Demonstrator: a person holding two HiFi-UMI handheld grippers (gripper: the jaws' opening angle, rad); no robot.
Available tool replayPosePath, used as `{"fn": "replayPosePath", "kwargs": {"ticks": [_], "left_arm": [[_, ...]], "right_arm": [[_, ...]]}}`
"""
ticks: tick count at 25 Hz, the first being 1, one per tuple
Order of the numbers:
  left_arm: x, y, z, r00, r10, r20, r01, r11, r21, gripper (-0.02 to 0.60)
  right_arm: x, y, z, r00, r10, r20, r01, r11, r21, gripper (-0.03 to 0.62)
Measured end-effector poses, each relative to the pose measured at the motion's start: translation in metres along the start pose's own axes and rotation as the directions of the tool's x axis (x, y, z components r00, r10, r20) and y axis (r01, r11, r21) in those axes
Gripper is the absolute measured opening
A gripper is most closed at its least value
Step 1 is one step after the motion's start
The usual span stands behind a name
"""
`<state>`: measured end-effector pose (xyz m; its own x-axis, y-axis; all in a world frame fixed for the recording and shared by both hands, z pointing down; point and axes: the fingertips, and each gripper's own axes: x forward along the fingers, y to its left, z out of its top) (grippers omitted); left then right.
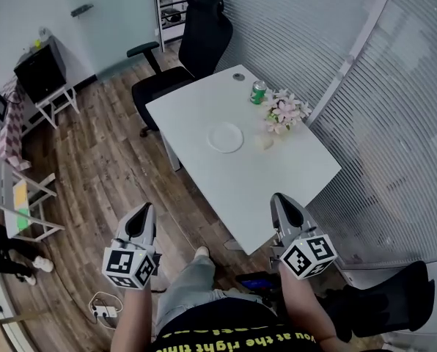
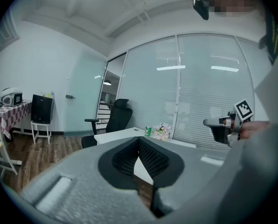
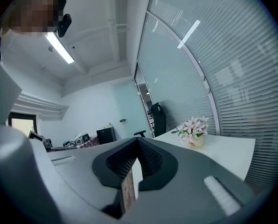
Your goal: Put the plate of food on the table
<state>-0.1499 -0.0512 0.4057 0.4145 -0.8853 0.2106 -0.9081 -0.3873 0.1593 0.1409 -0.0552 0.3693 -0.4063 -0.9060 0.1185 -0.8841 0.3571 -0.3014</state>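
A round white plate [image 1: 225, 137] lies on the white table [image 1: 204, 105], and I see nothing on it. My left gripper [image 1: 141, 214] hangs over the wooden floor, short of the table's near corner, its jaws shut and empty. My right gripper [image 1: 281, 202] hovers at the table's near edge, also shut with nothing in it. In the left gripper view the left gripper [image 2: 139, 142] points toward the table [image 2: 118, 135], with the right gripper [image 2: 221, 126] off to its right. In the right gripper view the right gripper [image 3: 138, 144] faces along the table [image 3: 223, 148].
A green can [image 1: 257, 92] and a pot of pink flowers [image 1: 284, 112] stand on the table's far right side. A black office chair [image 1: 196, 42] sits behind the table. A black cabinet [image 1: 39, 72] and a folding stand [image 1: 20, 200] are at the left. A power strip [image 1: 101, 312] lies on the floor. Glass walls with blinds curve along the right.
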Motion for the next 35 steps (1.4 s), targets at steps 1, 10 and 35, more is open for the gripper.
{"fn": "replayPosePath", "kwargs": {"ticks": [1,10,35], "left_arm": [[0.007,0.004,0.002,1.0,-0.005,0.0,0.005,1.0,0.001,0.003],[0.067,0.029,0.025,0.997,-0.08,0.002,0.08,0.997,0.018,0.003],[0.137,0.061,0.025,0.991,-0.127,-0.041,0.127,0.992,0.014,0.003]], "right_arm": [[0.005,-0.002,0.001,1.0,-0.004,0.003,0.004,1.0,0.001,0.006],[0.043,-0.019,0.019,0.996,-0.075,0.041,0.075,0.997,-0.003,0.006],[0.108,-0.044,0.023,0.99,-0.131,0.041,0.131,0.991,0.014,0.006]]}}
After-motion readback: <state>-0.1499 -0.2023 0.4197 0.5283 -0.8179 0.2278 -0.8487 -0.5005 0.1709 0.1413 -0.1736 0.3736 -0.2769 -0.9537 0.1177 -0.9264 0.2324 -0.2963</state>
